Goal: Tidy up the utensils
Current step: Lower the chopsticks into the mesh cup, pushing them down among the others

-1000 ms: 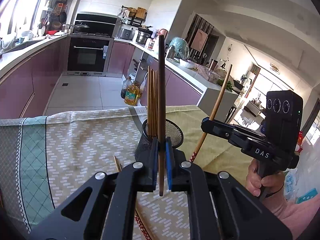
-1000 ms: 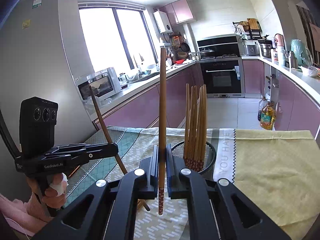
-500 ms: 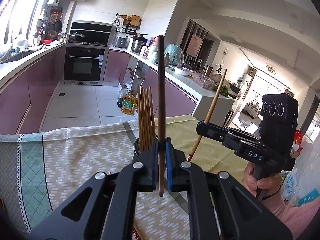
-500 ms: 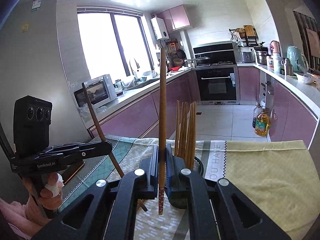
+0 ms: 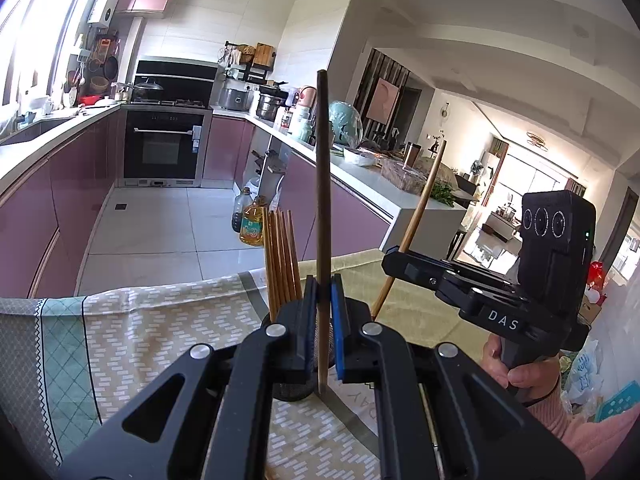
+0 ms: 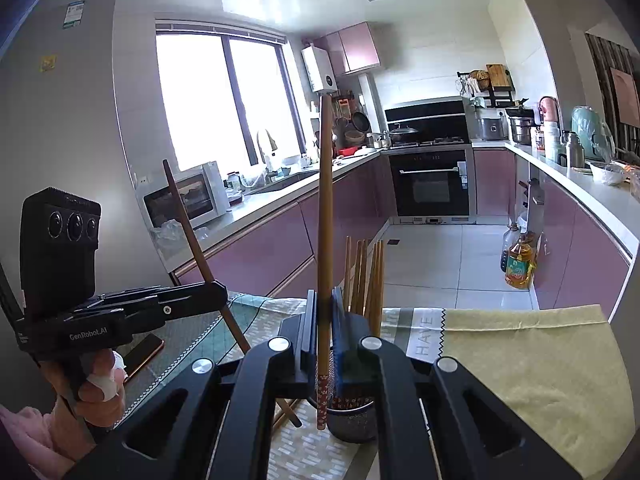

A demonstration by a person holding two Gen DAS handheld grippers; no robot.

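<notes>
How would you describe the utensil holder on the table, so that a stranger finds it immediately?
Look at the table with the patterned cloth. Near its middle stands a dark mesh cup, just behind both grippers. It is the only container on the cloth, and a bundle of brown chopsticks stands upright in it.

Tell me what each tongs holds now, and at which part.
Left tongs: dark brown wooden chopstick, gripped near its lower end. Right tongs: light brown wooden chopstick, gripped just above its red patterned lower end.

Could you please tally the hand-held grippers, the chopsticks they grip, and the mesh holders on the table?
Hand-held grippers: 2 (left hand-held gripper, right hand-held gripper)
Gripped chopsticks: 2 (dark chopstick, light chopstick)
Mesh holder: 1
Total: 5
</notes>
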